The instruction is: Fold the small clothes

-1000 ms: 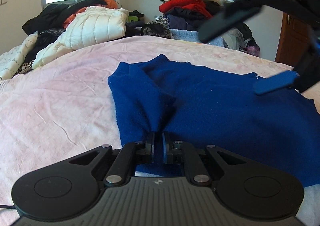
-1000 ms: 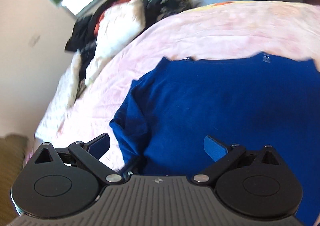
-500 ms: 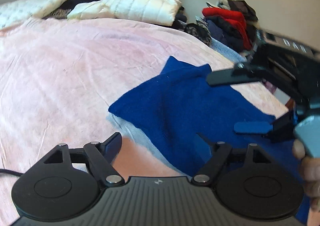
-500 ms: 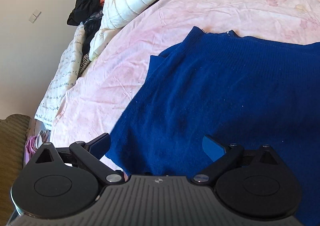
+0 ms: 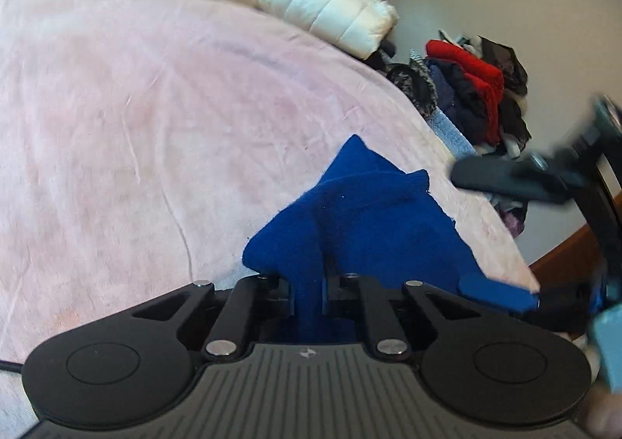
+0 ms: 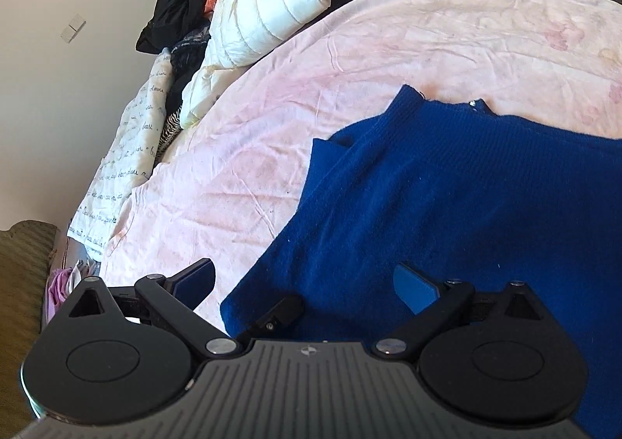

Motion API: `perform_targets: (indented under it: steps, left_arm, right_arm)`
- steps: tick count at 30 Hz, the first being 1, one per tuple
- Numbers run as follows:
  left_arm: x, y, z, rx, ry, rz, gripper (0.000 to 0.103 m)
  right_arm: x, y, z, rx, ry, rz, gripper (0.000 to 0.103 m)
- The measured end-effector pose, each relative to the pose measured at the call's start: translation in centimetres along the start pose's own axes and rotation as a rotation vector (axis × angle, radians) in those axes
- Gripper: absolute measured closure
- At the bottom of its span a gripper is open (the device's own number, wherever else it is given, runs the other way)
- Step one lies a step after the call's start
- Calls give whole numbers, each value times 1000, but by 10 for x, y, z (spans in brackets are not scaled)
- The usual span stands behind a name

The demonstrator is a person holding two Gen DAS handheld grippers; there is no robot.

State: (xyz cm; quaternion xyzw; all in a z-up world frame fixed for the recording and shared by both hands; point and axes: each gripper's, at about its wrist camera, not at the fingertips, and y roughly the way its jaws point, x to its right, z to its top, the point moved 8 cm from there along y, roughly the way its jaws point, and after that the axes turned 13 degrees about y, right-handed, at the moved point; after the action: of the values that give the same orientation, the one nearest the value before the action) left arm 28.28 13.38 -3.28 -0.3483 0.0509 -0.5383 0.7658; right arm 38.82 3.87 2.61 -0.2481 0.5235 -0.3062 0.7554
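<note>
While pinching sweater [image 5: 361, 229]: left claw [image 5: 309, 295] (tilted downward)

- The pink bedspread [image 6: 408, 50] lay bare on the window side of the blue sweater [image 6: 466, 205], open room for a gripper.
- The white puffer jacket [image 6: 268, 3] and dark heaped clothes [image 6: 171, 15] blocked the bed's far edge (against the wall).
- In the left wrist view, the right gripper [image 5: 505, 236] hung just beside the sweater, jaws spread, crowding that flank.
- A red and dark clothes pile [image 5: 478, 89] stood beyond the bed.

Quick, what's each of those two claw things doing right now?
Left gripper: has just closed, pinching a fold of the blue sweater.
Right gripper: open, holding nothing, above the sweater.
</note>
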Motion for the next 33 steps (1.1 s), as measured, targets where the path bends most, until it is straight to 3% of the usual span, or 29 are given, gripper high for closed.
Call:
perform_targets:
  steps: [2,3,6,10,14,16,19,20,21,33]
  left_arm:
    - [27,-15,-5,122,246,75,93]
    - [39,-21,-11,177,329,77,93]
    - [59,-30,-15,232,431,54,93]
    - [57,-22,-15,191,420,34,94]
    - [57,-23,-17,186,420,14,94]
    - [56,-21,-17,173,416,6,94]
    - [55,-17,-18,150,412,-8,93]
    - [56,-17,-18,146,415,-7,93]
    - [56,-17,-19,144,421,-3,93]
    - [66,-25,-21,100,466,23,93]
  right_arm:
    - [-6,13,8,-48,2,-10,3]
    - [-9,21,13,-76,14,-13,4]
    - [-17,45,25,-125,30,-49,5]
    - [-31,74,31,-186,-57,-138,10]
    - [-31,97,32,-234,-157,-256,26]
    - [-22,104,32,-239,-176,-315,41]
    - [-16,99,35,-217,-193,-314,69]
    - [-12,96,37,-207,-192,-321,87]
    - [-6,92,39,-199,-188,-331,91]
    - [17,47,42,-131,-142,-238,93]
